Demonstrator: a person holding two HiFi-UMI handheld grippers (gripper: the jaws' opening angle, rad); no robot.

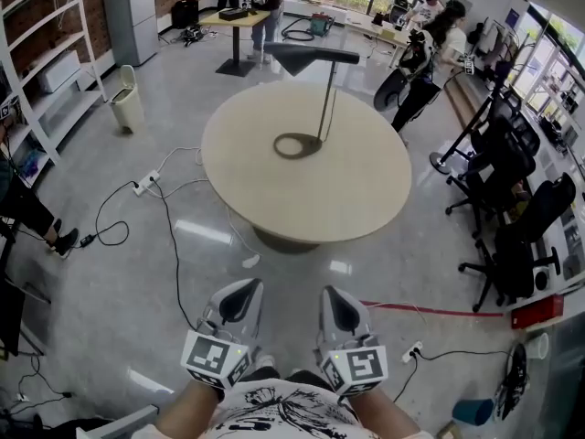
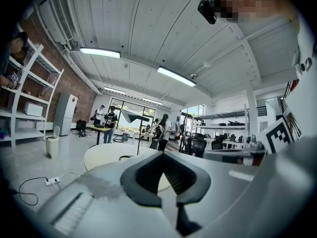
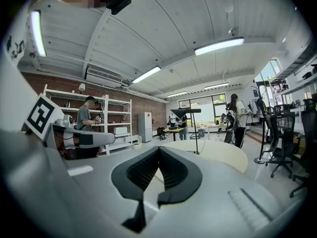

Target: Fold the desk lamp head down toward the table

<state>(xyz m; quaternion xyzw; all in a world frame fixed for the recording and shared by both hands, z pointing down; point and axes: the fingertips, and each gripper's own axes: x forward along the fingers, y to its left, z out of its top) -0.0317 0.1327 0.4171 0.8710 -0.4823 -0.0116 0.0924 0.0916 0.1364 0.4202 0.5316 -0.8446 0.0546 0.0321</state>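
A black desk lamp stands on the round beige table (image 1: pixel 366 204), its ring base (image 1: pixel 297 144) near the table's far side. A thin stem rises to the flat, wedge-shaped head (image 1: pixel 309 57), which lies level high above the tabletop. The lamp also shows far off as the head (image 2: pixel 136 117) and as the head (image 3: pixel 186 111). My left gripper (image 1: pixel 239 293) and right gripper (image 1: pixel 340 302) hang side by side close to my body, well short of the table. Both are shut with nothing in them, left tips (image 2: pixel 163 153) and right tips (image 3: pixel 159 148) meeting.
Black office chairs (image 1: pixel 512 199) crowd the right side. A power strip (image 1: pixel 146 185) and cables trail over the floor left of the table. White shelving (image 1: pixel 46 71) and a bin (image 1: pixel 128 103) stand at left. People work at far desks (image 1: pixel 242 16).
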